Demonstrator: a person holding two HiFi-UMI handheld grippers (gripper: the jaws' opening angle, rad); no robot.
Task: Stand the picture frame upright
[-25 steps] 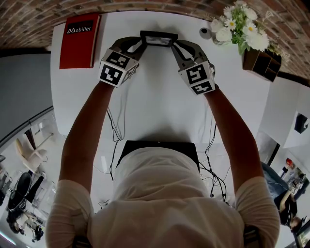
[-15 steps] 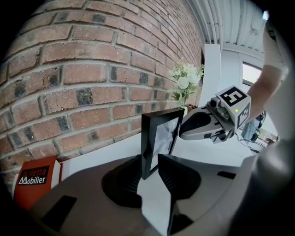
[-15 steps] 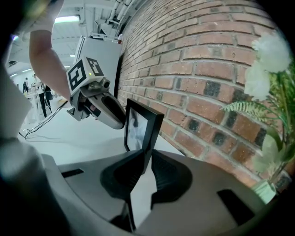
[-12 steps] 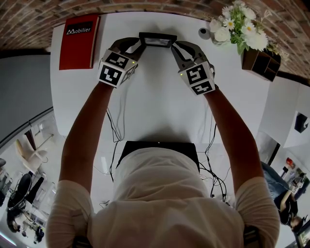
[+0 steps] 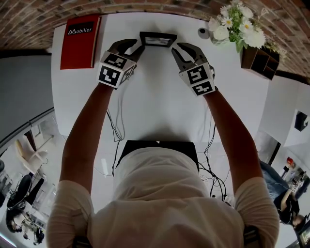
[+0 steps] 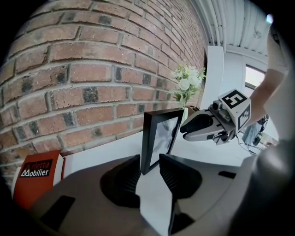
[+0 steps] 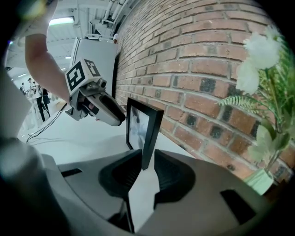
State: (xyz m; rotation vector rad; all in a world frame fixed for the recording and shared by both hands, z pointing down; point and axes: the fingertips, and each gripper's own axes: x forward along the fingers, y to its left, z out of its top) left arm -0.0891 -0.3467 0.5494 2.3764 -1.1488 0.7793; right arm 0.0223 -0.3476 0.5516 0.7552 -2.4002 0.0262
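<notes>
Right now the picture frame (image 5: 157, 38) is standing upright on the white table (image 5: 160, 97), just in front of the brick wall (image 5: 145, 5), with its glass facing away from the wall toward you. You are holding your left gripper (image 6: 150, 159) at one end of the frame. Its jaws have just been opening and are gaping wide, with the frame's edge between them untouched. Your right gripper (image 7: 147, 154) is waiting at the other end along the wall, jaws apart, gripping nothing.

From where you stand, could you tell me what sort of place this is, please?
Likely an office or showroom: a white table against a bare brick wall, a red book and flowers on it.
</notes>
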